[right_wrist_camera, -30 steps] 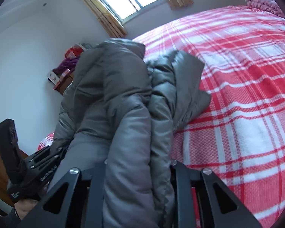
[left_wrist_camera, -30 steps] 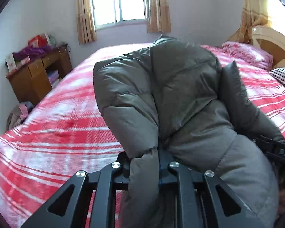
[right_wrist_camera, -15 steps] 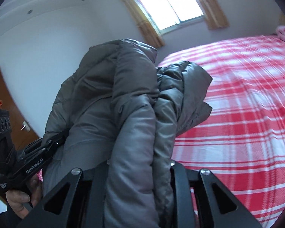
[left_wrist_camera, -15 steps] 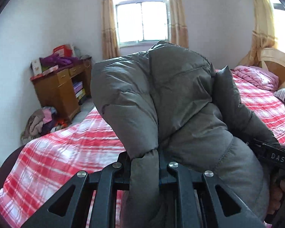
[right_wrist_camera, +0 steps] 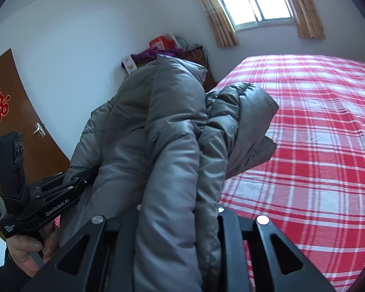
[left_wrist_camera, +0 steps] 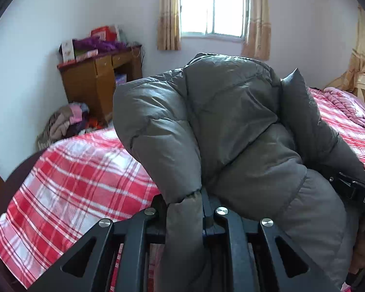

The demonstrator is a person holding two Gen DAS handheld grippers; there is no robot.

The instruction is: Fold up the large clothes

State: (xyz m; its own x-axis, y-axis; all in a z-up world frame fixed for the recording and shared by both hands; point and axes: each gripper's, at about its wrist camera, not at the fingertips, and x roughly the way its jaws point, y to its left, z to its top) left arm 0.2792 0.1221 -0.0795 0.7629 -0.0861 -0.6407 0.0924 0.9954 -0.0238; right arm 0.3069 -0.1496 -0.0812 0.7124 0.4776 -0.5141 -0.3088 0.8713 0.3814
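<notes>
A grey padded down jacket [left_wrist_camera: 231, 133] is bunched up and held in the air above the red plaid bed [left_wrist_camera: 80, 170]. My left gripper [left_wrist_camera: 185, 209] is shut on a fold of the jacket; its fingertips are hidden by the fabric. My right gripper [right_wrist_camera: 177, 216] is shut on another thick fold of the jacket [right_wrist_camera: 163, 133], fingertips also hidden. The left gripper body [right_wrist_camera: 43, 202] shows at the left of the right wrist view, the right gripper body [left_wrist_camera: 357, 194] at the right of the left wrist view. The two grippers are close together.
The bed [right_wrist_camera: 316, 133] spreads out to the right. A wooden desk [left_wrist_camera: 97, 82] with piled things stands against the far wall, clothes heaped on the floor [left_wrist_camera: 63, 121] beside it. A pink blanket [left_wrist_camera: 348, 102] lies at the headboard. A wooden door [right_wrist_camera: 12, 112] is at left.
Both grippers have lifted the jacket higher and tilted up; the views now show more wall, window and desk and less of the bed. The grip on the jacket is unchanged.
</notes>
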